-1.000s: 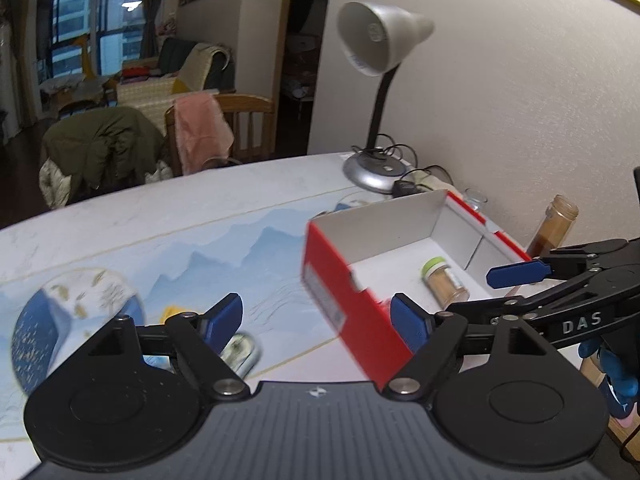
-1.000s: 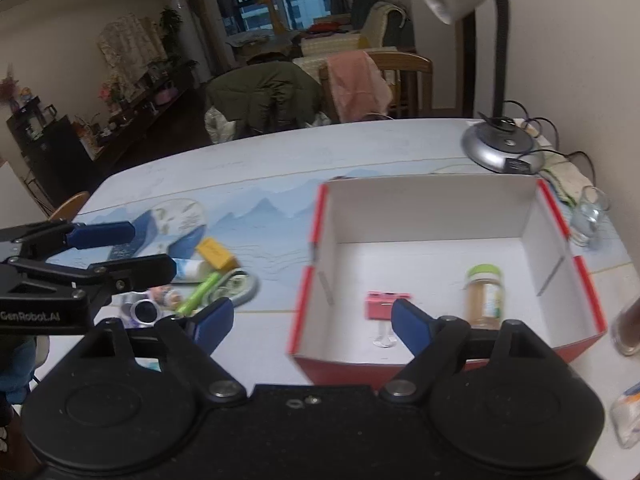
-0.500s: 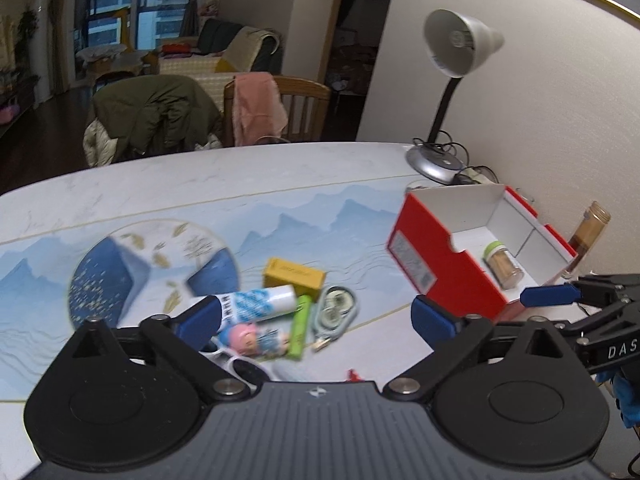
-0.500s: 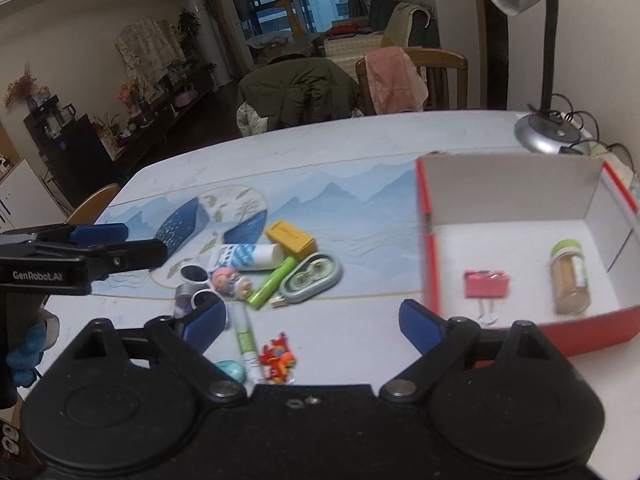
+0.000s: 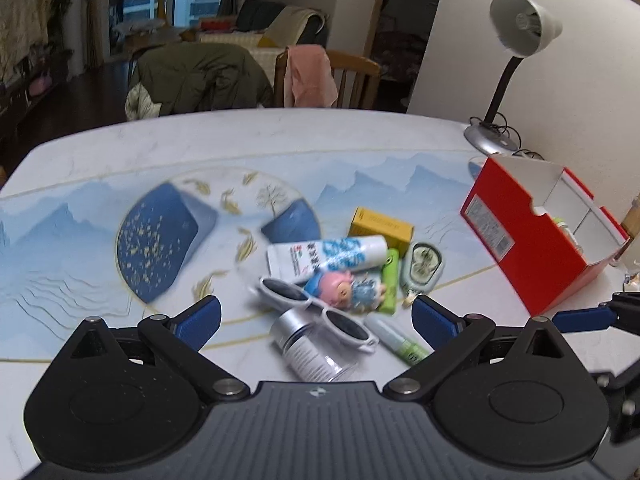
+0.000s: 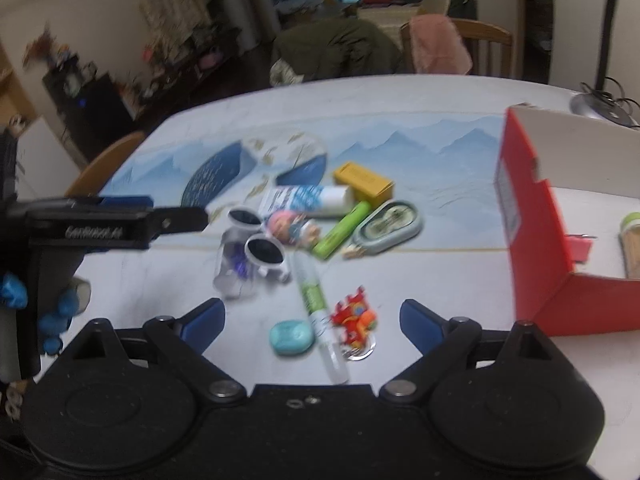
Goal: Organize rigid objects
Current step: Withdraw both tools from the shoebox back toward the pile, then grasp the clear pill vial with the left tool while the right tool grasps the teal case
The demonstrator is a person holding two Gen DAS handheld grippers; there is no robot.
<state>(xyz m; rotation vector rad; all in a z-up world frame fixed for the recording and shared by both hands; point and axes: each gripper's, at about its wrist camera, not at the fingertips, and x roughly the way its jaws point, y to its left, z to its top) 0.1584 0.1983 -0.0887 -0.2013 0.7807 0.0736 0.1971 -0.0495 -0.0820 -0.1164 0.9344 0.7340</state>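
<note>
A pile of small items lies on the blue-patterned table mat. It holds white sunglasses [image 5: 316, 312], a clear jar with a silver lid [image 5: 308, 350], a pink-haired doll [image 5: 344, 290], a white-blue tube [image 5: 326, 258], a yellow box [image 5: 380, 226], a green stick [image 5: 390, 280] and an oval tin [image 5: 422, 266]. My left gripper [image 5: 316, 316] hangs open above the sunglasses and holds nothing. My right gripper [image 6: 312, 320] is open and empty over a white-green pen [image 6: 316, 308], a teal oval [image 6: 291, 337] and a red toy [image 6: 356, 320]. To the right, the red box [image 6: 532, 216] contains a pink clip [image 6: 578, 246] and a green-lidded jar [image 6: 632, 248].
A desk lamp [image 5: 516, 40] stands at the far right by the wall, its base [image 5: 490, 142] and cables behind the box. Chairs draped with clothes [image 5: 312, 76] line the table's far edge. In the right wrist view the left gripper's arm [image 6: 120, 220] reaches in beside the pile.
Both views have swung left from the red box to the pile of items and dropped closer to the table. Both grippers' jaws stand wider than a second ago.
</note>
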